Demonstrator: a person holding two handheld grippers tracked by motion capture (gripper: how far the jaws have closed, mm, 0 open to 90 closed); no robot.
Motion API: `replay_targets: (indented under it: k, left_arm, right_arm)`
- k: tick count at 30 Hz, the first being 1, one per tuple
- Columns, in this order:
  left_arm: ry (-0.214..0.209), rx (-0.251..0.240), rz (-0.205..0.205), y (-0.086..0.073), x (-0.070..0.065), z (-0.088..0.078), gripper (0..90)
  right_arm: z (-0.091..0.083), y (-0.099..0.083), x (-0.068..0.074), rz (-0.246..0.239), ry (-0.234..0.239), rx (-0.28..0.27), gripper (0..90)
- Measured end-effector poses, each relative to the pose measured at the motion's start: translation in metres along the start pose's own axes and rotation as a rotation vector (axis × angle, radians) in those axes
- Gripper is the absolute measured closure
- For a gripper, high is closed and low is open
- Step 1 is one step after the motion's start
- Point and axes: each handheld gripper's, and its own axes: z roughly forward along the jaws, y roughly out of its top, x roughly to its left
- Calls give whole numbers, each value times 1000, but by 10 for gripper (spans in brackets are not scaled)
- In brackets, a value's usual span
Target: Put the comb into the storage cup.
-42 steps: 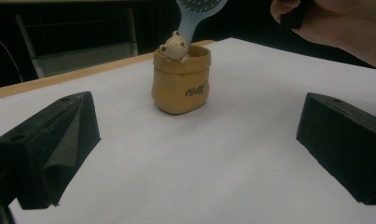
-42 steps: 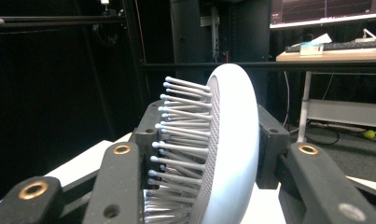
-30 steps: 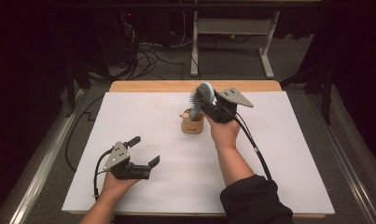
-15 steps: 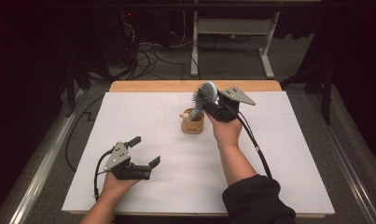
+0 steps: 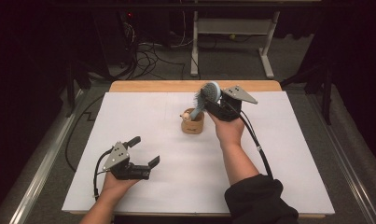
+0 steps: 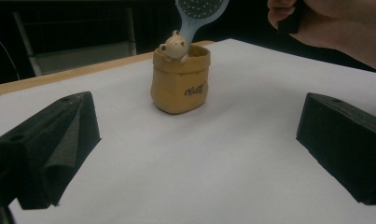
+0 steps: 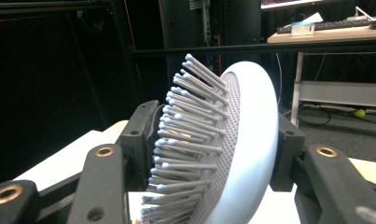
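Note:
A pale blue hairbrush stands tilted with its handle in a small tan bag-shaped holder at the table's far middle. A little bear figure peeks over the holder's rim. My right gripper is around the brush head. Its jaws have just been opening: one pad lies at the brush's back, the other at the unbent bristle tips. My left gripper rests open near the front left, with nothing between its jaws, and faces the holder.
A white sheet covers the table, with a wooden strip along the far edge. Beyond the table are floor cables and a white desk frame. Dark floor surrounds the table.

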Motion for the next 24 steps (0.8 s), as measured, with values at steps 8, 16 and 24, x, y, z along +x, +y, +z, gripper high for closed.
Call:
replay_targets:
  k: [8,16,24]
  left_arm:
    - [3,2,1,0,1,0,5]
    - [1,2,6,0,1,0,5]
    - [2,10,9,-1,1,0,5]
  right_arm:
    - [0,0,-3,1,-9,9,450]
    - [0,1,-4,-3,-11,19,434]
    - [0,1,-8,1,-18,45,377]
